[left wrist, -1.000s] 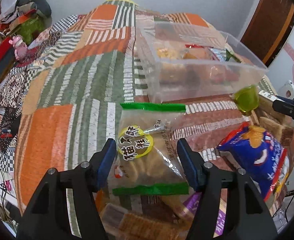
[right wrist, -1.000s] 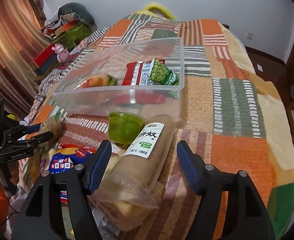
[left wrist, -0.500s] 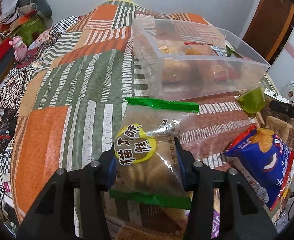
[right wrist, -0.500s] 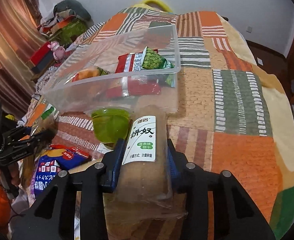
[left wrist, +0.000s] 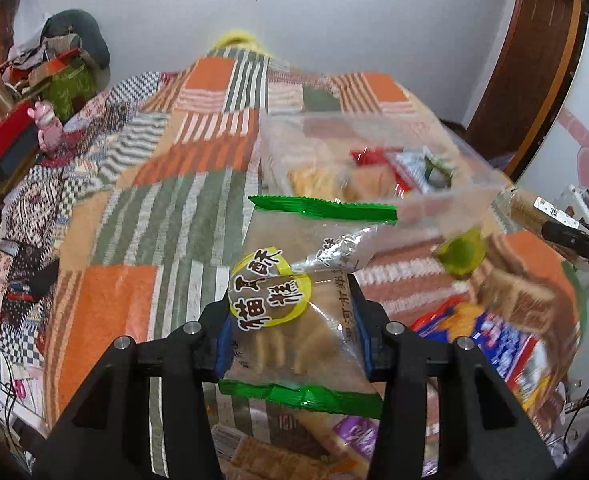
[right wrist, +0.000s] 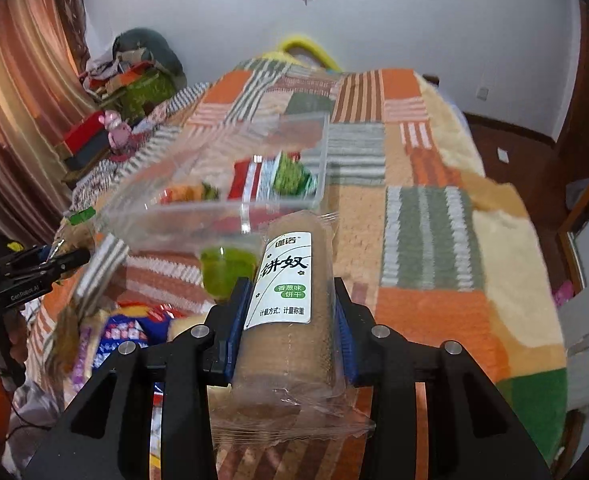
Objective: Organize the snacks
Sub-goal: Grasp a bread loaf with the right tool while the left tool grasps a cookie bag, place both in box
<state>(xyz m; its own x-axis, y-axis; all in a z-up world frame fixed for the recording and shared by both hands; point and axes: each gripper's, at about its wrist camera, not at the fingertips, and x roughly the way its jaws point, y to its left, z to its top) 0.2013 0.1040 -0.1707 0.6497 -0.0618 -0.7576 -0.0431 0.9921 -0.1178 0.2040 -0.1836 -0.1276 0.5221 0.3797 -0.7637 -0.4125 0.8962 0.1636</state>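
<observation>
Both packs lifted off bed since a second ago | left gripper [left wrist: 292, 336] jaws clamp biscuit bag [left wrist: 294, 312] mid-body; right gripper [right wrist: 290, 320] jaws clamp cracker roll [right wrist: 290, 304] | light, crushable, slippery film | bin [right wrist: 230, 200] ahead, probably next.

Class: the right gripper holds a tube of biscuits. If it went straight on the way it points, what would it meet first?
Most likely the near wall of the clear plastic box, just past the biscuit tube held by the right gripper; depth is hard to judge.
</observation>
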